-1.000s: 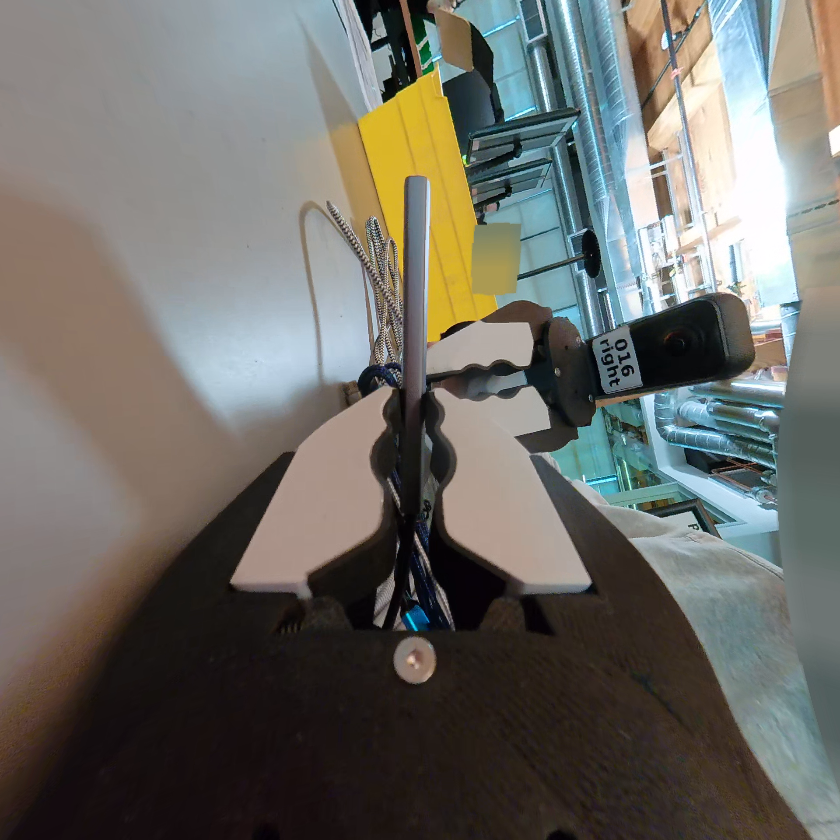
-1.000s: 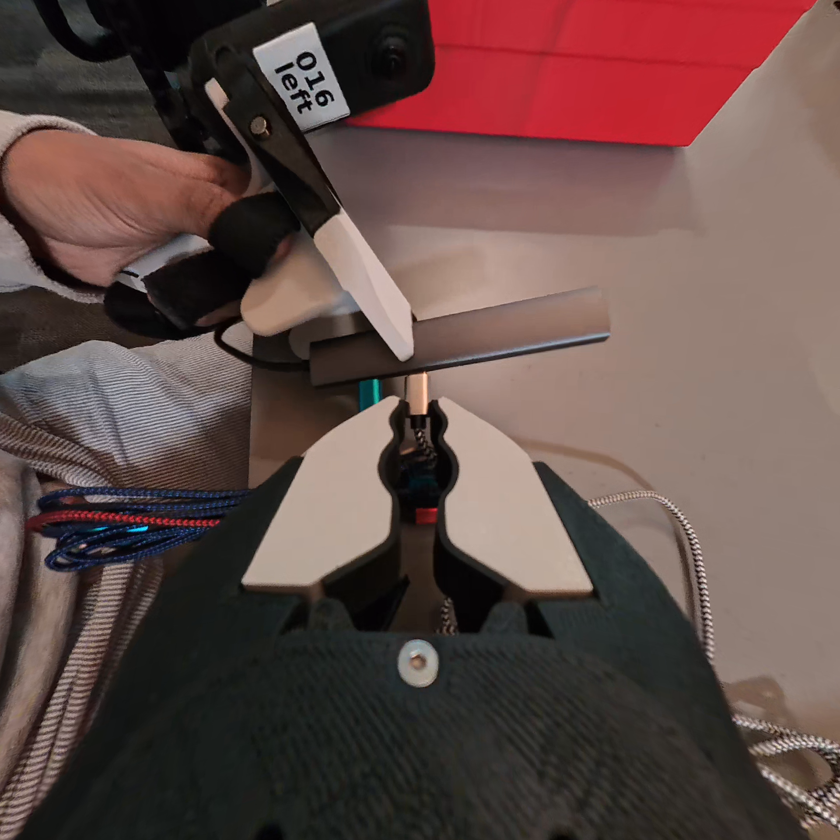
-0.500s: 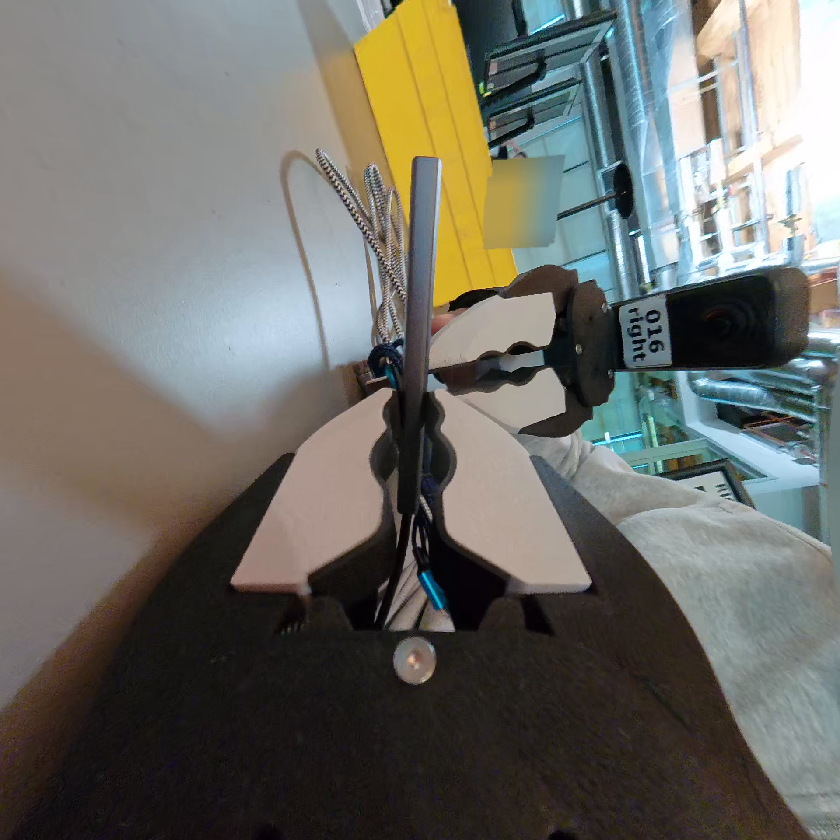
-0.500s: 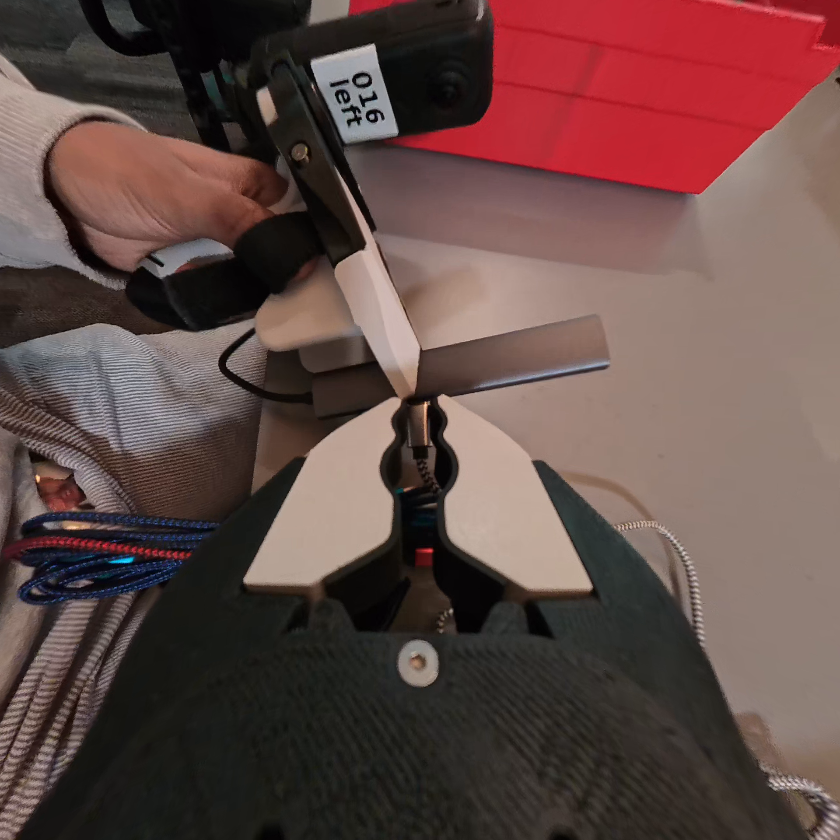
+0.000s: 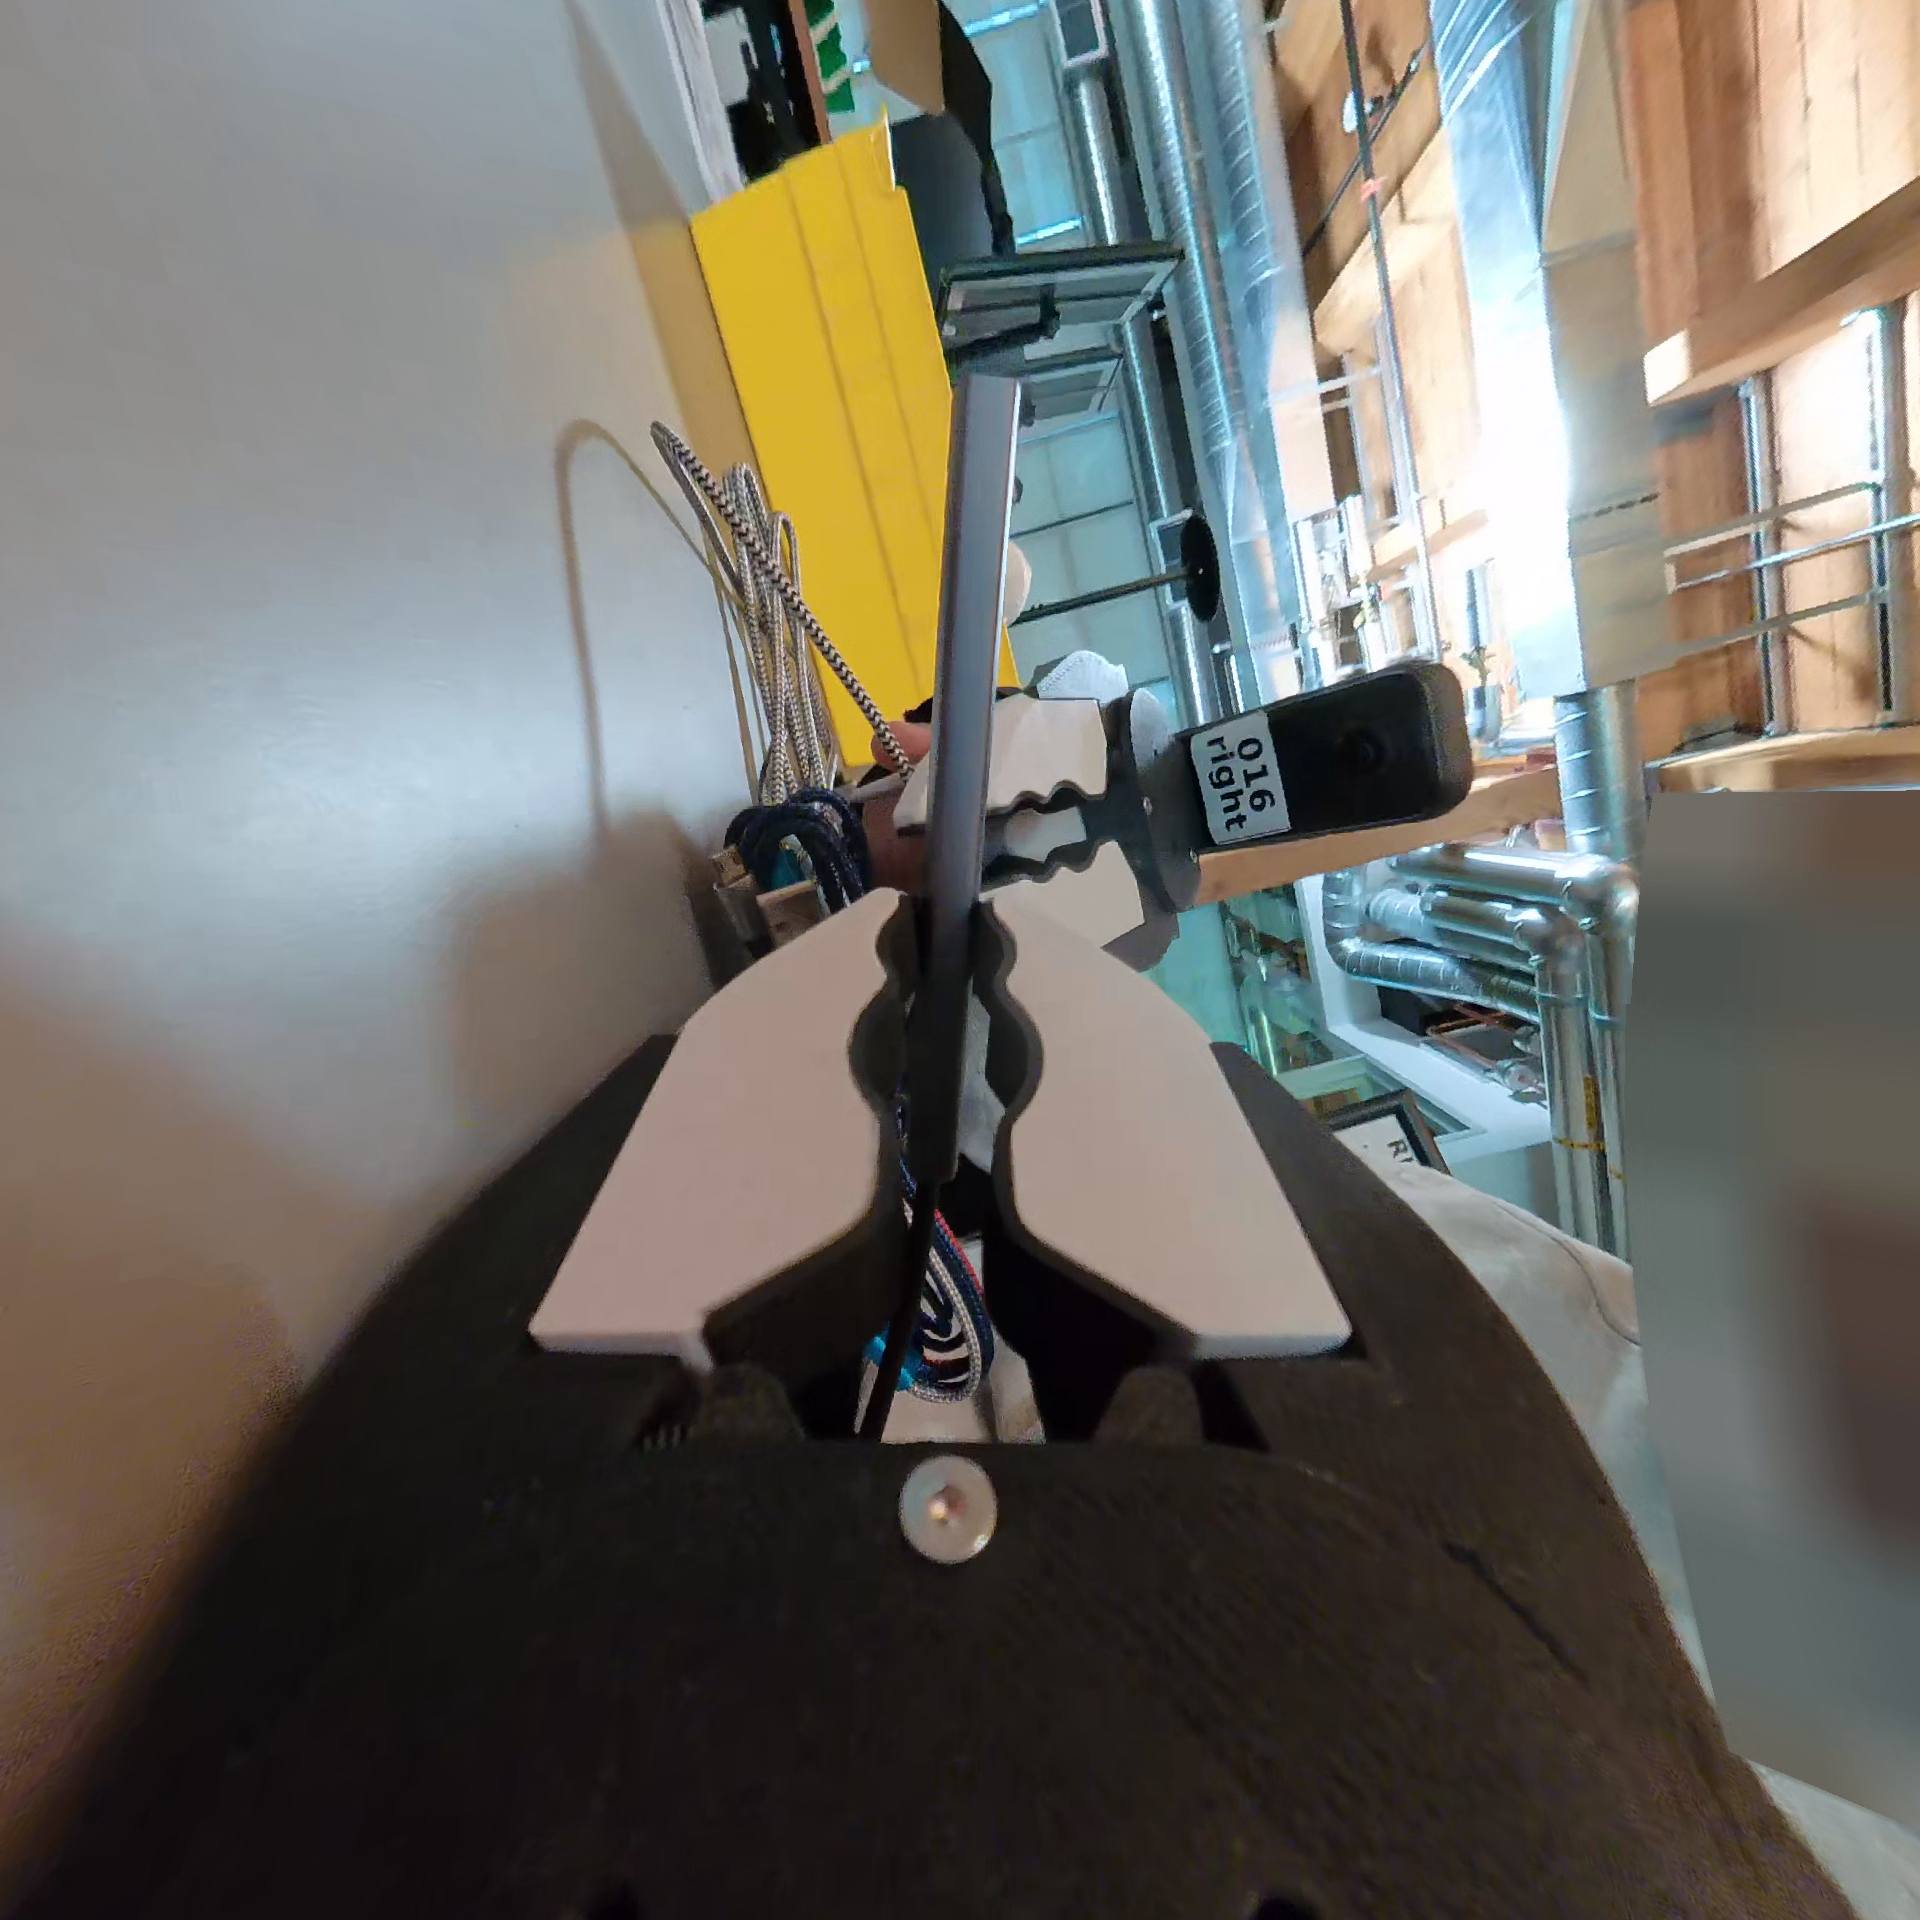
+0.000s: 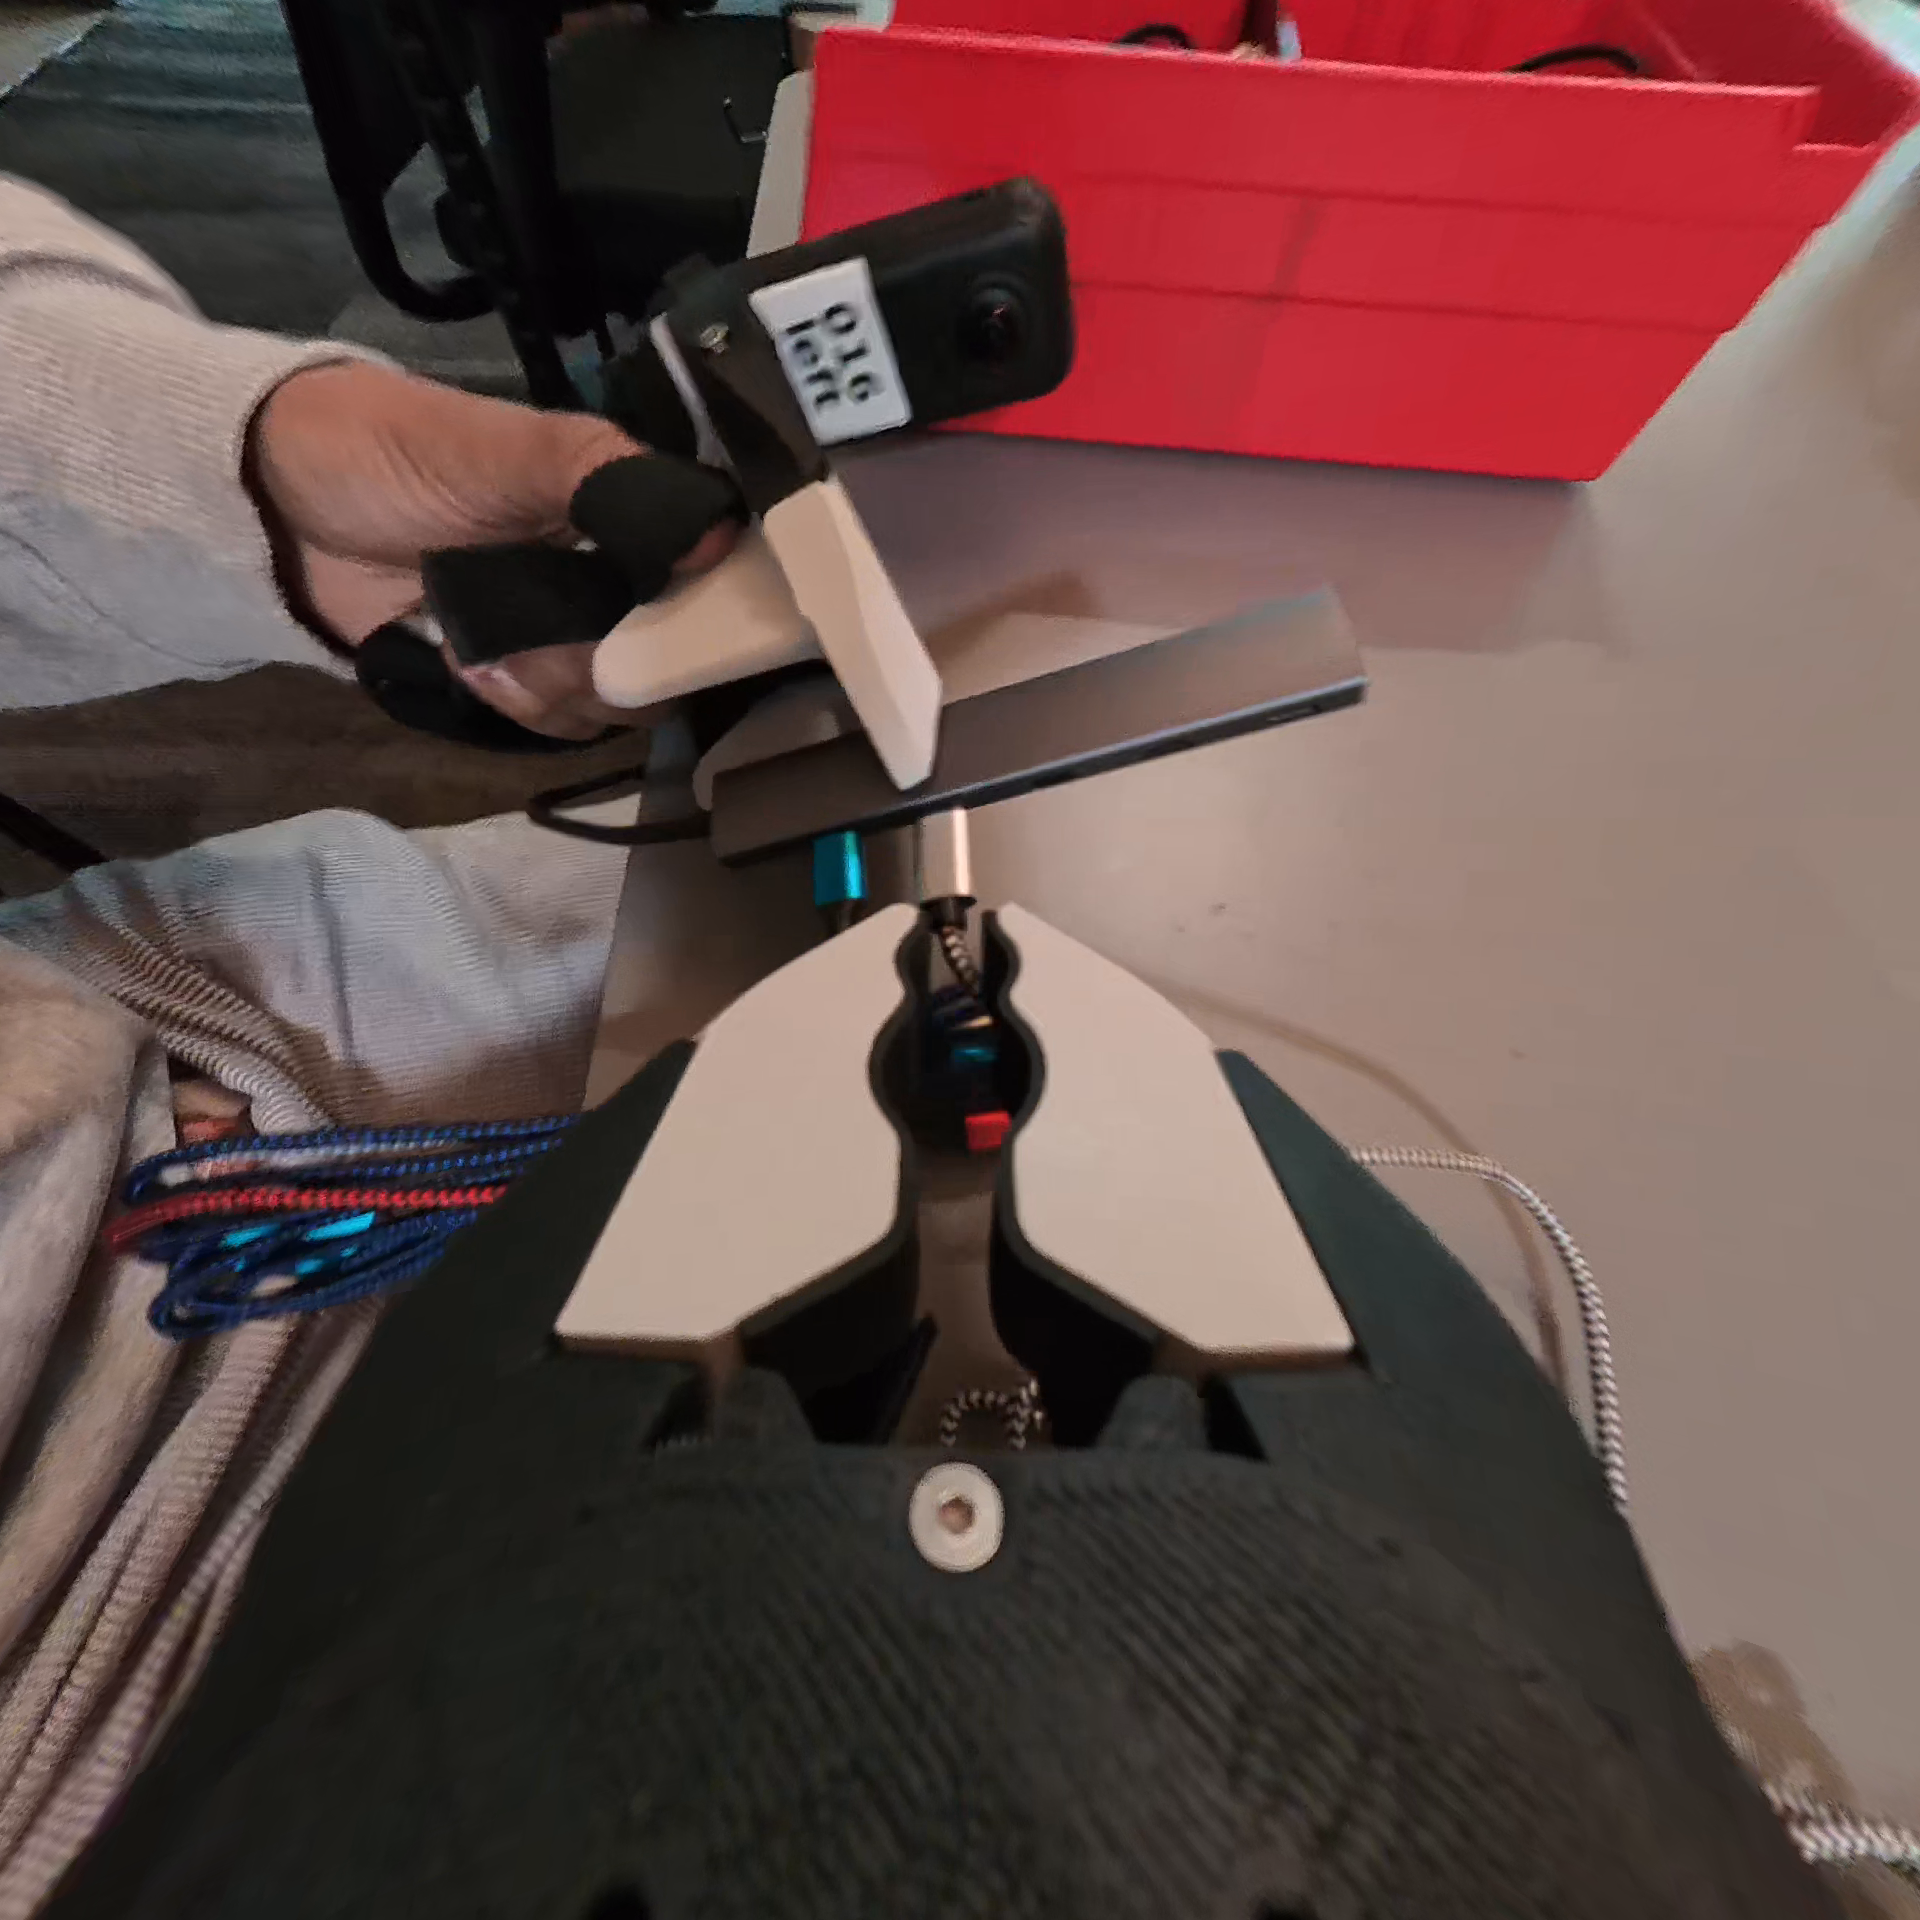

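Observation:
My left gripper (image 5: pixel 940 920) is shut on a slim dark grey hub (image 5: pixel 971 623) and holds it edge-on above the table. In the right wrist view the hub (image 6: pixel 1143 696) is a flat bar tilted up to the right, with the left gripper (image 6: pixel 904 764) clamped near its left end. My right gripper (image 6: pixel 956 916) is shut on the black-and-white braided cable just behind its silver plug (image 6: pixel 958 852). The plug meets the hub's near edge. A blue plug (image 6: pixel 840 868) sits in the hub beside it. The right gripper (image 5: pixel 1049 769) is partly hidden behind the hub.
A red bin (image 6: pixel 1299 260) stands at the back of the grey table (image 6: pixel 1610 883). The braided cable (image 6: pixel 1538 1226) loops to the right. A blue-and-red cable bundle (image 6: pixel 312 1226) lies on a person's lap. A yellow bin (image 5: pixel 831 416) and more cables (image 5: pixel 769 582) lie beyond. The tips of both grippers are at nearly the same place.
The left gripper has lifted and tilted the hub. The silver plug now stands out ahead of the right fingertips against the hub's edge; before it sat between them.

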Motion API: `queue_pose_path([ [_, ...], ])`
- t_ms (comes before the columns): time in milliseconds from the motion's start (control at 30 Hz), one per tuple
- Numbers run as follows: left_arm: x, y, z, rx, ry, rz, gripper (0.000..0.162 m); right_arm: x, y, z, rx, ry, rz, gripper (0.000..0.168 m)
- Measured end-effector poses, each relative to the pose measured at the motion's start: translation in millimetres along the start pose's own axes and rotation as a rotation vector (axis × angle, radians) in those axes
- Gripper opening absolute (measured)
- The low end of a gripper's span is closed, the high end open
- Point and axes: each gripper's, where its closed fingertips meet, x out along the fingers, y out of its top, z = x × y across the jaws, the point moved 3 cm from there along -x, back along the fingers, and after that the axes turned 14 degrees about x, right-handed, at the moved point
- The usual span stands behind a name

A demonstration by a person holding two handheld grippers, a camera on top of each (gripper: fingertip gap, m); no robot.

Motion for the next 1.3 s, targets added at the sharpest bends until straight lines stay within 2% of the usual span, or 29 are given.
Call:
queue_pose_path([
  [33, 1, -1, 0, 0.003, 0.003, -0.007, 0.010, 1, -1, -2, -0.020, 0.005, -0.010, 0.008],
  [367, 2, -9, 0, 0.026, 0.014, -0.115, 0.010, 0, -6, -11, -0.179, -0.045, -0.061, 0.005],
  [567, 6, -22, 0, 0.044, 0.008, -0.247, 0.010, -4, -15, -15, -0.202, 0.040, -0.112, 0.005],
  [1067, 22, -50, 17, 0.121, -0.128, -0.440, 0.006, -10, -19, -40, -0.200, 0.247, -0.182, 0.005],
  [1133, 22, -45, 13, 0.146, -0.084, -0.418, 0.007, -7, -16, -35, -0.193, 0.204, -0.181, 0.005],
  [1233, 22, -28, 18, 0.161, -0.100, -0.297, 0.009, -11, -3, -24, -0.150, 0.159, -0.096, 0.005],
  [1300, 20, -22, 21, 0.161, -0.112, -0.233, 0.018, -14, -1, -18, -0.127, 0.135, -0.061, 0.005],
])
